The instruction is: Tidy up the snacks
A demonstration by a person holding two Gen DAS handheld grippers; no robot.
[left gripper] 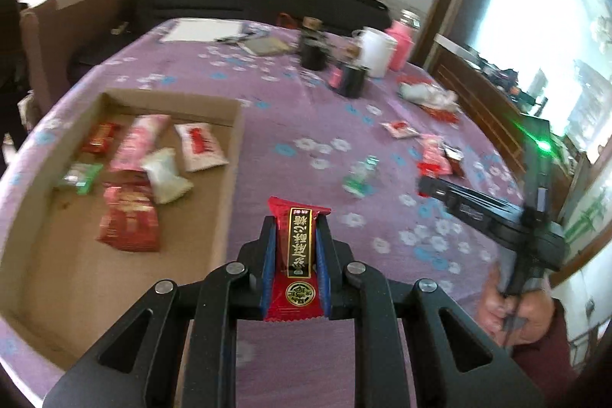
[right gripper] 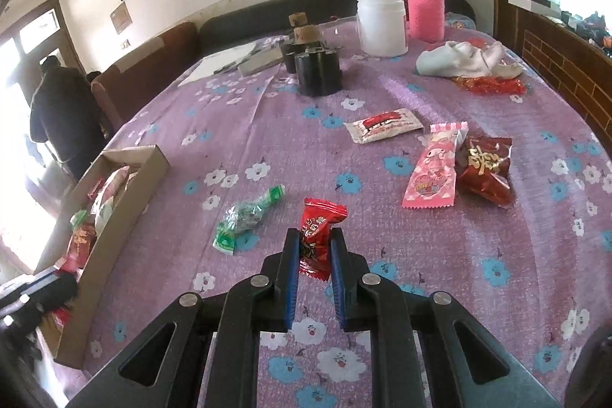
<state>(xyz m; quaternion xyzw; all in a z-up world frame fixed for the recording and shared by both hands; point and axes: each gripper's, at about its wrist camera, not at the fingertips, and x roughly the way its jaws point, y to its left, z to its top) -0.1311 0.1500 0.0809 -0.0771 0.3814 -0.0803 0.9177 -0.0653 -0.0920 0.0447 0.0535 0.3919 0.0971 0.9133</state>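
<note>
A purple floral cloth (right gripper: 267, 125) covers the table, and at its left the shallow cardboard tray (left gripper: 233, 155) holds crinkled packets, its near corner cut off in the right wrist view. The left gripper (left gripper: 296, 255) has its jaws clamped on a flat red bar (left gripper: 296, 247) with a black-and-gold label of Chinese characters too distorted to read, held just right of the tray. The right gripper (right gripper: 314, 247) pinches a crumpled red candy (right gripper: 315, 236) above the cloth, near a green foil wrapper (right gripper: 244, 217), with a pink packet (right gripper: 434, 171) farther right.
</note>
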